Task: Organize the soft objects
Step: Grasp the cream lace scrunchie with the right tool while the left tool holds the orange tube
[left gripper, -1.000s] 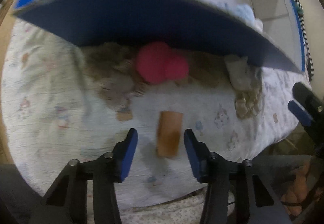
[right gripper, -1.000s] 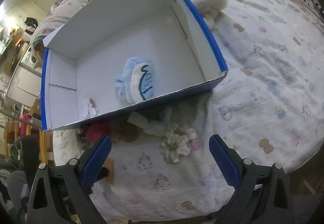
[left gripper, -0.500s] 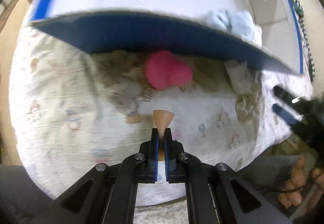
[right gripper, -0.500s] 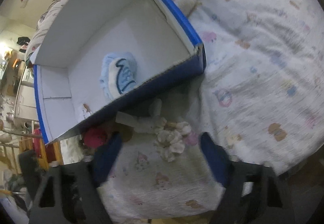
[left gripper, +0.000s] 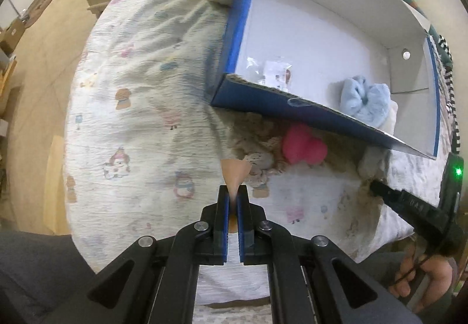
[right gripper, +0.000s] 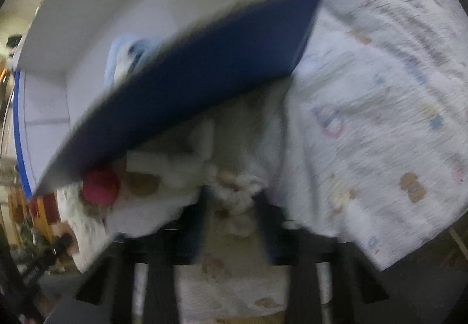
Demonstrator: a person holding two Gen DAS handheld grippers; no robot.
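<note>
**Two grippers at the near wall of a blue box on a printed sheet**

The left gripper (left gripper: 233, 196) is seen clenched on a tan soft piece (left gripper: 235, 173), which is pinched thin between the blue pads and fans out beyond the tips. It is held above the printed bedsheet (left gripper: 140, 119), short of the blue-walled box (left gripper: 292, 106). The box's near wall overhangs the sheet at a tilt — beneath that edge a pink plush (left gripper: 304, 145) and grey-beige soft pieces (left gripper: 259, 161) are crowded together. Open sheet is left to the gripper's left; the bed's edge curves away toward a wooden floor (left gripper: 38, 90). Inside the white box interior a pale blue plush (left gripper: 365, 101) lies against the far right corner, and a small packet (left gripper: 276, 72) rests near the wall.

In the blurred right wrist view, the right gripper (right gripper: 234, 218) is placed around a cream knotted plush (right gripper: 234, 189), a finger (right gripper: 201, 224) on either side — whether it is gripped cannot be told. This plush lies just below the box's tilted blue wall (right gripper: 204, 84), with the pink plush (right gripper: 99, 186) to its left.
</note>
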